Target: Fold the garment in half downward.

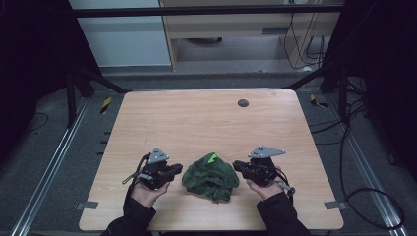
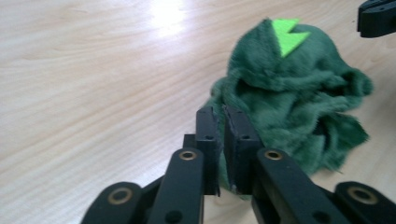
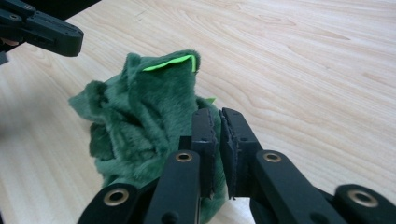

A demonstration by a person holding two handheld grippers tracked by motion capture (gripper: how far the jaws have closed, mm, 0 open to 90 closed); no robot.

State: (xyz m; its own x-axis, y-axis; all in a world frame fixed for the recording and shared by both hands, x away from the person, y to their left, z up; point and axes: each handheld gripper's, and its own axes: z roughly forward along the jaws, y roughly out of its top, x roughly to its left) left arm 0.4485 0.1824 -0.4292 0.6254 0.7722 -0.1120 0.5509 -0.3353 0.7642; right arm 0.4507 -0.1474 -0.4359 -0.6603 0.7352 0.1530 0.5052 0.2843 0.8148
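So there's a big light wooden table (image 1: 206,118) taking up most of the high view, with a small dark round disc (image 1: 243,103) sitting near its far edge. Down at the near side, roughly in the middle, sits a crumpled dark green fuzzy cloth (image 1: 210,176), bunched up into a lump with a bright lime-green patch (image 1: 213,157) poking out at the top.

The person's forearms in dark sleeves come in from the bottom edge. The left gripper (image 1: 178,168) sits just beside the cloth on its left, and the right gripper (image 1: 235,165) is just beside it on the right, both pointing inward at the lump.

In the left gripper view the jaws are pressed nearly together with nothing between them, cloth right behind the tips. Same deal in the right gripper view: jaws together, nothing pinched.
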